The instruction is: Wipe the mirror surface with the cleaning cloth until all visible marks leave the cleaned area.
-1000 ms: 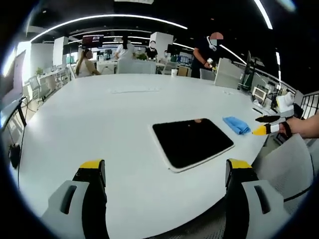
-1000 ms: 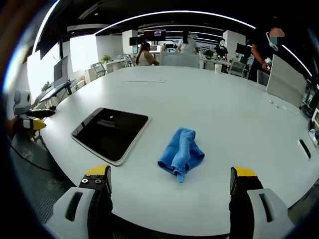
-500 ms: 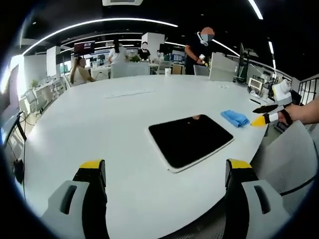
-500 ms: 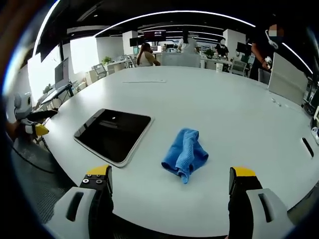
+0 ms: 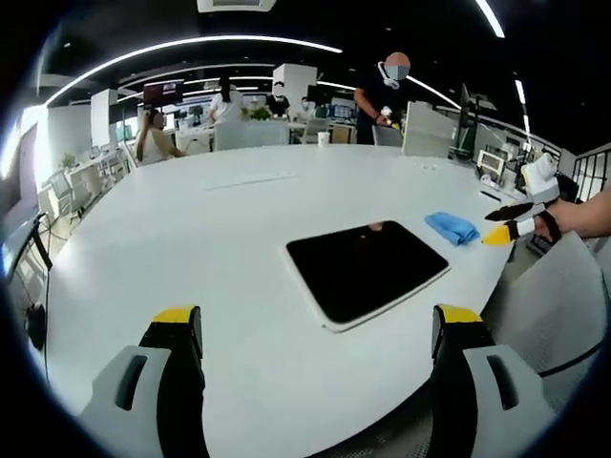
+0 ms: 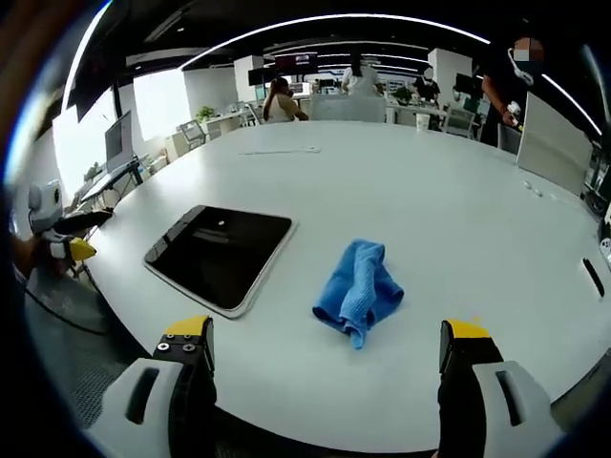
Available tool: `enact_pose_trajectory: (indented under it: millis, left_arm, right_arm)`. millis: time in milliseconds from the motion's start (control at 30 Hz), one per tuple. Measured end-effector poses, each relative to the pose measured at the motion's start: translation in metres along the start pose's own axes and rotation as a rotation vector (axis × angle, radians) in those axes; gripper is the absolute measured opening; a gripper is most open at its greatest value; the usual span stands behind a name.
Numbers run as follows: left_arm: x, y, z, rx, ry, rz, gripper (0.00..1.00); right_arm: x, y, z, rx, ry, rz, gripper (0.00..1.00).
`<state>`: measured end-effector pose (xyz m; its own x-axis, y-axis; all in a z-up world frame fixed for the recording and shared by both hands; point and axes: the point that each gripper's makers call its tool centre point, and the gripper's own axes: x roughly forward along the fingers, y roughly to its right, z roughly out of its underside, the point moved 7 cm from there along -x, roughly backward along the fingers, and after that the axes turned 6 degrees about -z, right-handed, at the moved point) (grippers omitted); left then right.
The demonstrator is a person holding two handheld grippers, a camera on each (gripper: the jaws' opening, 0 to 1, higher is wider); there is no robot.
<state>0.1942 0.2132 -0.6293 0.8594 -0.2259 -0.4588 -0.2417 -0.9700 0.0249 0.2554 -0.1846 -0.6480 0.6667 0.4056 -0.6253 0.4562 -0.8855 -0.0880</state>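
1. My right gripper (image 6: 325, 355) is wide open and empty, hanging over the near edge of the large white oval tabletop (image 6: 401, 181), lined up on the crumpled blue cleaning cloth (image 6: 360, 291) so I can pick it up.
2. The flat, dark, white-rimmed rectangular mirror (image 6: 218, 253) lies beside the cloth, not touching it.
3. My left gripper (image 5: 315, 358) is also wide open and empty, facing the mirror from the other side.

A blue cleaning cloth (image 6: 360, 291) and a black, white-rimmed mirror (image 6: 219, 254) lie on a white table (image 6: 430, 200).
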Motion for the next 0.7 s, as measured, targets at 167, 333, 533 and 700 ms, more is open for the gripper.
enact_pose_trajectory:
  millis: [167,333,533,700]
  left_arm:
    - [0.0,-0.001,0.002,0.012,-0.01,-0.01,0.99]
    - [0.0,-0.002,0.002,0.029,-0.013,-0.01,0.98]
    - [0.001,-0.002,0.003,0.038,-0.019,-0.007,0.98]
    - [0.001,-0.002,0.004,0.044,-0.023,-0.008,0.96]
  right_arm:
    - [0.001,0.005,-0.033,-0.009,0.018,0.023,0.94]
    - [0.012,0.025,-0.064,0.008,0.034,0.039,0.81]
    - [0.048,0.033,-0.05,0.108,-0.1,-0.013,0.48]
    - [0.072,0.031,-0.03,0.108,-0.205,0.001,0.37]
